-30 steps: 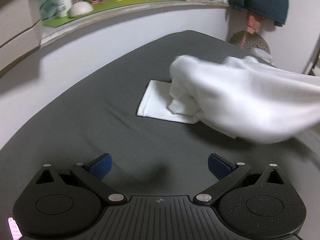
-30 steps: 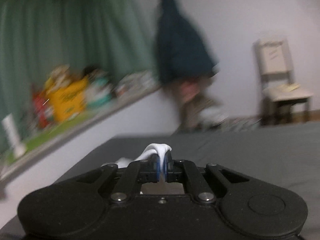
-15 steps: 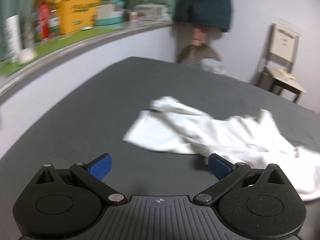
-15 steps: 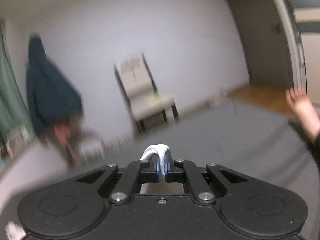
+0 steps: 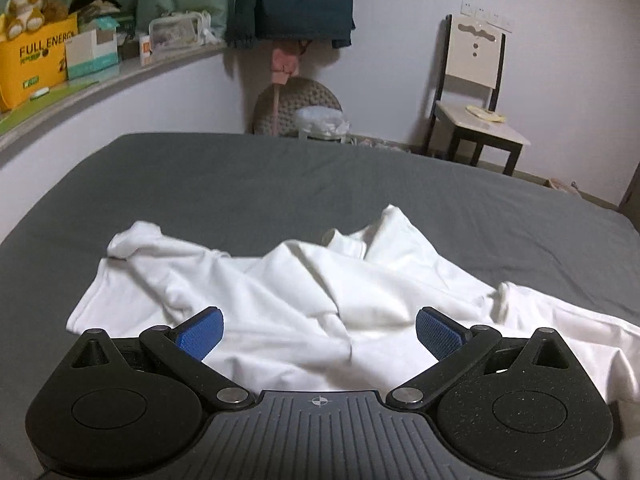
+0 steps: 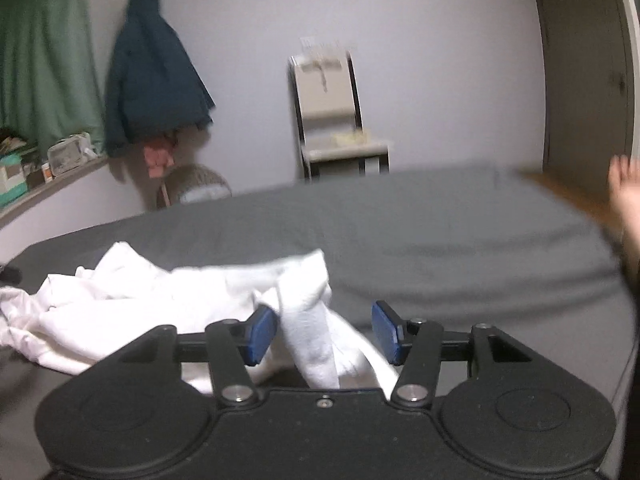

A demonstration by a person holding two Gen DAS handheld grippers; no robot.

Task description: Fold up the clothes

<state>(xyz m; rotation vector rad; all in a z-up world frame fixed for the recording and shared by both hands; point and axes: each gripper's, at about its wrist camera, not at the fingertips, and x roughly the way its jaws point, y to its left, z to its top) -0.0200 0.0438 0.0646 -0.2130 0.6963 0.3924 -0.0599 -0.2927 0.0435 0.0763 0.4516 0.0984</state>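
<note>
grey bed [image 5: 280, 184] | white shirt [image 5: 304, 296] crumpled | left claw [image 5: 318, 334] apart | right claw [image 6: 325, 334] opening, shirt between

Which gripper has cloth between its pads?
The right gripper: a fold of the white shirt stands between its opening jaws. The left gripper is open over the shirt, pads clear.

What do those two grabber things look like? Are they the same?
Nearly twins. The left gripper has a black, speckled body with two round discs, ribbed grey plastic between them with a small crosshair mark, silver rivets, and thin black arms ending in blue textured pads. The right gripper has the same black body, silver rivets and blue pads, but its middle looks smooth. No cables or sleeves show.
</note>
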